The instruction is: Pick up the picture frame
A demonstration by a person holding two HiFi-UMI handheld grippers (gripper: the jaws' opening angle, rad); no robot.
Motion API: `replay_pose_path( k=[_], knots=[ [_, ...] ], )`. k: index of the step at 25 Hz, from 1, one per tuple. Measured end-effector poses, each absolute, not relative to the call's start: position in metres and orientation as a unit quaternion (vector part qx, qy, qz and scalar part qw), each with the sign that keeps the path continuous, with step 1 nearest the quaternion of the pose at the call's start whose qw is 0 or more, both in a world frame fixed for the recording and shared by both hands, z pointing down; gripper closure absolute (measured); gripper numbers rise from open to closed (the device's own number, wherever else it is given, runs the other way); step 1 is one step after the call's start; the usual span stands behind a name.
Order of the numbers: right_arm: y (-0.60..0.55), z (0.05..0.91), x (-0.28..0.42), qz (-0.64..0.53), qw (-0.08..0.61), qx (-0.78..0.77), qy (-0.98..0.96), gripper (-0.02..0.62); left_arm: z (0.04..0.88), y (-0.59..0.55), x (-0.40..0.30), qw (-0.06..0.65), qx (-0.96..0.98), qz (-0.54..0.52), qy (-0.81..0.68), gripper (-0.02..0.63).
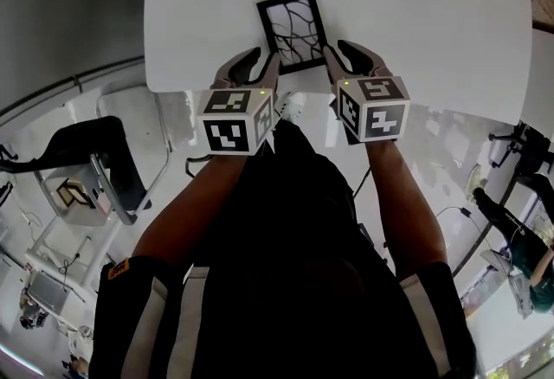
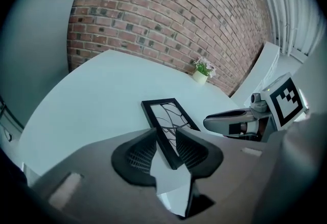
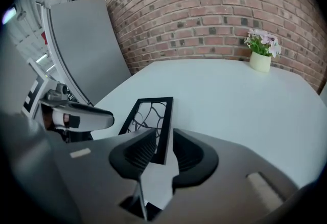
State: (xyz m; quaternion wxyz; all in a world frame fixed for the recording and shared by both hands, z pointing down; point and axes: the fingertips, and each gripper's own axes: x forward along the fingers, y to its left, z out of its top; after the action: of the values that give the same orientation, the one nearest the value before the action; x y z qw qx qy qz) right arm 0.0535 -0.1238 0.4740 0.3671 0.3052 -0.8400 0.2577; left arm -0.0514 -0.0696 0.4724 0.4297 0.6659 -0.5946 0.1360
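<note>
Head view: the picture frame [image 1: 293,31] lies flat on the white table [image 1: 415,22], close to its near edge. The left claw [image 1: 260,62] is at the frame's near left corner. The right claw [image 1: 342,54] is at its near right corner.

Left gripper view: the left claw [image 2: 166,136] is apart. The frame's dark rim [image 2: 166,120] sits in the gap, and the pads do not seem to squeeze it.

Right gripper view: the right claw [image 3: 164,138] is apart too, with the frame's right rim [image 3: 164,115] between the pads.

The frame looks thin, stiff and light. Its middle may be glass, so it could break. The dark rim at the sides looks like the best place to hold. It may be smooth and slip, so both claws should squeeze softly and lift together.
</note>
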Motion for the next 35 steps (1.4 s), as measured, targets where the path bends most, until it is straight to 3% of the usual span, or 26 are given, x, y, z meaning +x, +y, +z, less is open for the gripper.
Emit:
replay_pose_path(
  k=[11, 24, 30, 35],
  knots=[
    [-0.129, 0.496, 0.046, 0.286, 0.375, 0.300, -0.829, 0.474, 0.491, -0.080, -0.041, 0.461, 0.662, 0.131, -0.576, 0.443],
    [-0.129, 0.508, 0.048, 0.318, 0.375, 0.294, -0.820, 0.469, 0.508, -0.077, -0.039, 0.474, 0.651, 0.139, -0.577, 0.440],
    [-0.123, 0.508, 0.043, 0.326, 0.369, 0.283, -0.823, 0.517, 0.508, -0.078, -0.034, 0.481, 0.650, 0.136, -0.573, 0.441],
    [-0.127, 0.506, 0.045, 0.329, 0.369, 0.297, -0.817, 0.520, 0.507, -0.080, -0.034, 0.483, 0.649, 0.129, -0.573, 0.443]
  ],
)
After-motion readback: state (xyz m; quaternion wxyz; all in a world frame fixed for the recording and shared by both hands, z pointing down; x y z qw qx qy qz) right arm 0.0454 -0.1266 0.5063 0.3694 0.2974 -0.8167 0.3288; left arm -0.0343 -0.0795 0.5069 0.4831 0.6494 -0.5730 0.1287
